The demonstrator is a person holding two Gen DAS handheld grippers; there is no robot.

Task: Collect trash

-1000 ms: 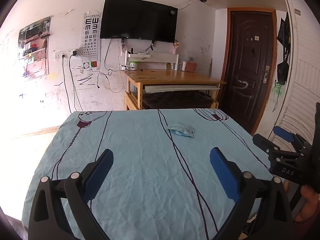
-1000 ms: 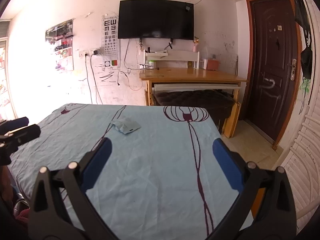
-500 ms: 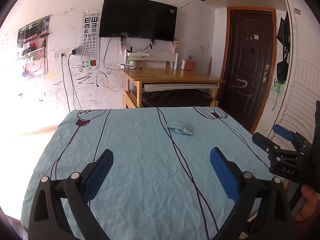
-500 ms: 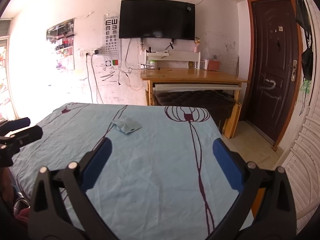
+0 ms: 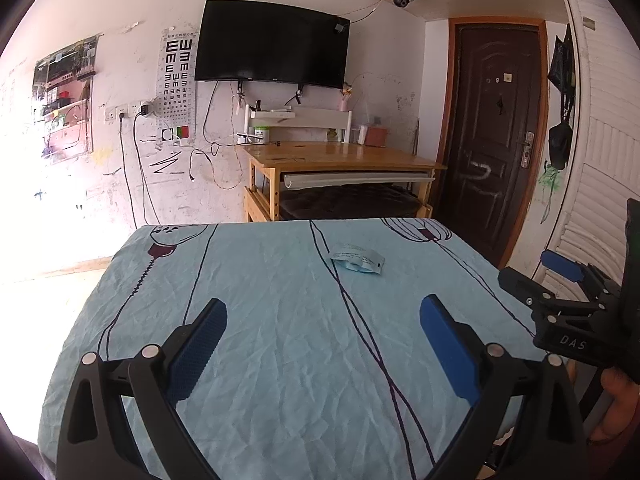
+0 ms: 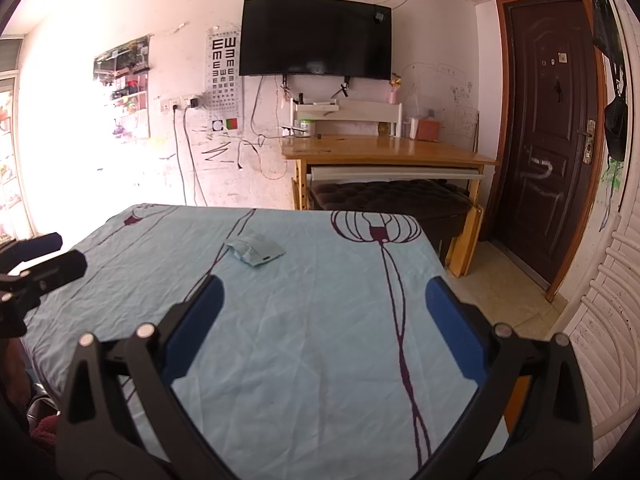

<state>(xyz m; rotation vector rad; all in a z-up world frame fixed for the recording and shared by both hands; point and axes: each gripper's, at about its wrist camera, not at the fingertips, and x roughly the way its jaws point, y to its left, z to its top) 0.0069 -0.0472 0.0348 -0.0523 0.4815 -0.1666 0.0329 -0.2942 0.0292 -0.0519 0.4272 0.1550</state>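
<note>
A flat pale blue and white wrapper lies on the light blue tablecloth, toward the far side; it also shows in the right wrist view. My left gripper is open and empty above the near part of the table, well short of the wrapper. My right gripper is open and empty, also short of the wrapper, which lies ahead to its left. Each gripper shows at the edge of the other's view, the right one and the left one.
Beyond the table stand a wooden desk with a dark cushioned bench under it, a wall TV and a dark door. The table's right edge drops to the tiled floor.
Both views have shifted slightly. The wrapper has not moved on the cloth, and both grippers stay open.
</note>
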